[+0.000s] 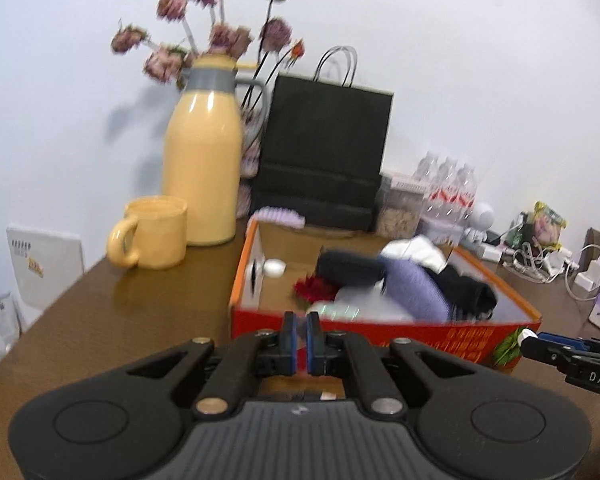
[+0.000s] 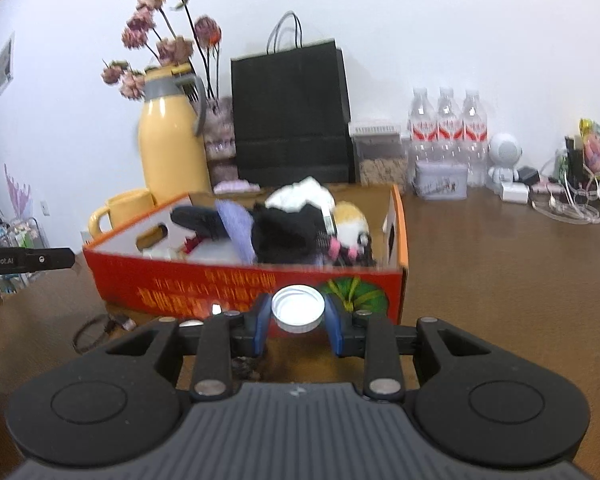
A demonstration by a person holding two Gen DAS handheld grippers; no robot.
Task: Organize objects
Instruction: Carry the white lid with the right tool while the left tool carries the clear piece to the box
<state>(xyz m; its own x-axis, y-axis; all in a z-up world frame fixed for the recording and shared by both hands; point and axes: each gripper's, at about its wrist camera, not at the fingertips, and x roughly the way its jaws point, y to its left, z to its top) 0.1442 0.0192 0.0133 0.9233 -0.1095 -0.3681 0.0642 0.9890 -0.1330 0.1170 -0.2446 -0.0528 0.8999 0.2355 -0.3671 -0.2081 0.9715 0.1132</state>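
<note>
White bottle cap (image 2: 298, 309) sits clamped in the right gripper (image 2: 299, 316); left gripper (image 1: 301, 340) nearly closed, empty.

A brown desk (image 2: 500, 280) is carrying an orange cardboard box (image 2: 260, 288), which is sitting near its middle. Behind the box, a yellow jug (image 2: 172, 152) with dried flowers, a yellow mug (image 1: 156, 236) and a black paper bag (image 2: 292, 112) are standing by the wall. Water bottles (image 2: 448, 128), a white robot figure (image 2: 504, 160) and tangled chargers (image 2: 560, 200) are lying further right.
</note>
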